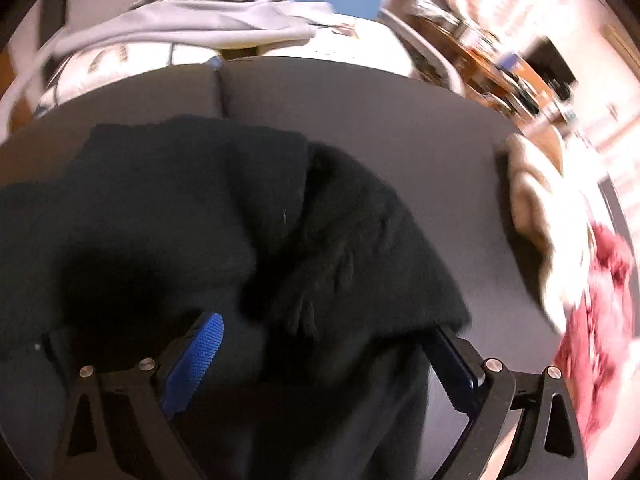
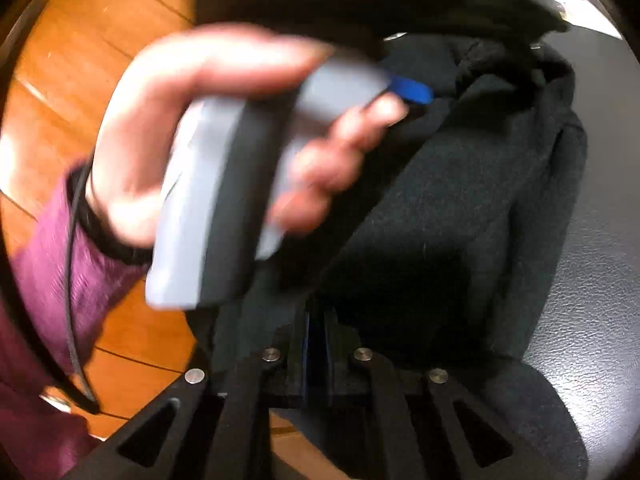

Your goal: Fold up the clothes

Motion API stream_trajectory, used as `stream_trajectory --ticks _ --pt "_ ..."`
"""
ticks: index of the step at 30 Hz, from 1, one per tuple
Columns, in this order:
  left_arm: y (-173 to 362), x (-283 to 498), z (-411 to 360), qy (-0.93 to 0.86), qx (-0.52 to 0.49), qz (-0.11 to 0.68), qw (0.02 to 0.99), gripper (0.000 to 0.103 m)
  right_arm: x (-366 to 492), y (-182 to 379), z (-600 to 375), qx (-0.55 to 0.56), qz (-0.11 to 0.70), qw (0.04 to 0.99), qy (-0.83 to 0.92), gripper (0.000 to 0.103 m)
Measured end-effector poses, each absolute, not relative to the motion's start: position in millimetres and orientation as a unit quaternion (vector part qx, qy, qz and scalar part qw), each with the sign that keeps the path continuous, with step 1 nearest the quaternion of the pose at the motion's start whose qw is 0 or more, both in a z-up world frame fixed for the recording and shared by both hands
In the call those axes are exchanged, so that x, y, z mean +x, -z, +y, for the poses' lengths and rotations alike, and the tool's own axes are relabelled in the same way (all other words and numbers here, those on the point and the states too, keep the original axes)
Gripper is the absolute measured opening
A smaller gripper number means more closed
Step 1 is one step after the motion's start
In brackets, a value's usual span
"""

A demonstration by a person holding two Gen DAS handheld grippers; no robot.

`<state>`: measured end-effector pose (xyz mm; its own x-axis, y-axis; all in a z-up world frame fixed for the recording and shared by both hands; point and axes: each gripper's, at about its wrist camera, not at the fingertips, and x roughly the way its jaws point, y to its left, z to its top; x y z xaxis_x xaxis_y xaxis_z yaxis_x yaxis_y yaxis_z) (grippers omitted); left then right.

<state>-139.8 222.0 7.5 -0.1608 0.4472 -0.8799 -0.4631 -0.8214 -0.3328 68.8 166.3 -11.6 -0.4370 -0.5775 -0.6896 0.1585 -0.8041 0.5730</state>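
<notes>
A black fleece garment (image 1: 224, 216) lies bunched on a dark grey table (image 1: 360, 104). My left gripper (image 1: 320, 336) is open, its blue pads (image 1: 196, 360) spread wide, with the garment's near edge draped between them. In the right wrist view my right gripper (image 2: 316, 332) is shut on a fold of the same black garment (image 2: 460, 208), which rises from its jaws. The person's hand (image 2: 224, 112) holds the left gripper's grey handle (image 2: 224, 200) just ahead, over the garment.
A grey hoodie (image 1: 208, 16) lies on a patterned surface behind the table. A beige garment (image 1: 532, 200) and a red one (image 1: 600, 320) sit at the table's right edge. Wooden floor (image 2: 80, 60) shows beyond the table's left edge.
</notes>
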Motion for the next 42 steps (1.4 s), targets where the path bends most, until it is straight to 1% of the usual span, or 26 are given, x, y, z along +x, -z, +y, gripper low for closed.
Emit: stream_trajectory --ticks 3,5,6,7,8,10,11,13,14,15,16,18,21,24,28,30,34,36,38,42 --pt "12.2 -153.7 221.8 -0.738 -0.613 -0.086 0.267 0.099 77.9 14.8 166.0 0.477 -0.212 0.228 0.822 0.006" --pt "18.0 -158.6 220.4 -0.735 -0.611 -0.128 0.265 0.098 82.6 16.1 167.9 0.474 -0.215 0.232 0.822 0.006" --pt "19.9 -160.4 220.5 -0.734 -0.607 -0.139 0.270 0.074 84.6 16.1 169.4 0.473 -0.217 0.233 0.822 0.006" --pt "22.1 -162.3 220.8 -0.737 -0.608 -0.131 0.266 0.040 86.7 14.7 172.1 0.472 -0.218 0.234 0.822 0.006" --pt "22.8 -163.9 219.1 -0.743 -0.607 -0.117 0.257 0.033 89.4 12.2 175.9 0.472 -0.219 0.236 0.821 0.007" --pt "24.8 -165.6 209.4 -0.736 -0.603 -0.128 0.281 0.027 96.3 3.7 189.1 0.467 -0.222 0.236 0.823 0.013" --pt "25.9 -164.5 201.6 -0.731 -0.602 -0.138 0.292 0.026 101.2 -3.2 201.1 0.461 -0.225 0.231 0.827 0.016" --pt "26.1 -161.1 181.6 -0.721 -0.597 -0.162 0.312 0.023 110.8 -18.6 229.8 0.444 -0.238 0.220 0.835 0.017" --pt "23.5 -156.7 170.3 -0.721 -0.588 -0.172 0.324 0.023 112.8 -26.4 243.8 0.434 -0.246 0.208 0.841 0.017" --pt "18.6 -150.5 160.0 -0.725 -0.575 -0.178 0.335 0.023 114.6 -35.5 259.6 0.423 -0.253 0.192 0.849 0.021" --pt "13.6 -144.4 151.9 -0.728 -0.563 -0.182 0.346 0.023 114.3 -45.8 275.4 0.410 -0.258 0.173 0.858 0.023" --pt "2.0 -126.5 130.7 -0.737 -0.540 -0.190 0.360 0.023 99.8 -69.8 300.4 0.384 -0.252 0.141 0.877 0.024" --pt "-9.3 -99.2 95.3 -0.745 -0.517 -0.201 0.371 0.023 58.3 -104.6 301.0 0.367 -0.210 0.143 0.895 0.026" --pt "-11.5 -77.6 65.0 -0.750 -0.510 -0.202 0.370 0.023 -6.7 -128.9 272.4 0.371 -0.145 0.192 0.897 0.026" --pt "-7.0 -55.6 40.4 -0.750 -0.512 -0.211 0.363 0.023 -91.1 -122.5 211.6 0.429 -0.107 0.249 0.862 0.027" --pt "-3.8 -49.1 33.9 -0.751 -0.512 -0.205 0.362 0.023 -167.3 -103.8 188.6 0.463 -0.081 0.277 0.838 0.031" --pt "-1.5 -41.0 29.0 -0.752 -0.508 -0.203 0.369 0.023 -231.8 -70.1 115.1 0.529 0.027 0.302 0.793 0.032" --pt "-0.7 -39.0 28.1 -0.751 -0.506 -0.206 0.372 0.023 -241.4 -55.8 85.1 0.544 0.078 0.310 0.776 0.032" --pt "2.2 -38.1 25.7 -0.749 -0.507 -0.211 0.371 0.023 -239.5 -54.3 58.5 0.550 0.111 0.328 0.760 0.032" --pt "11.4 -37.2 20.2 -0.744 -0.511 -0.224 0.368 0.023 -206.4 -54.0 20.4 0.538 0.194 0.379 0.728 0.034"
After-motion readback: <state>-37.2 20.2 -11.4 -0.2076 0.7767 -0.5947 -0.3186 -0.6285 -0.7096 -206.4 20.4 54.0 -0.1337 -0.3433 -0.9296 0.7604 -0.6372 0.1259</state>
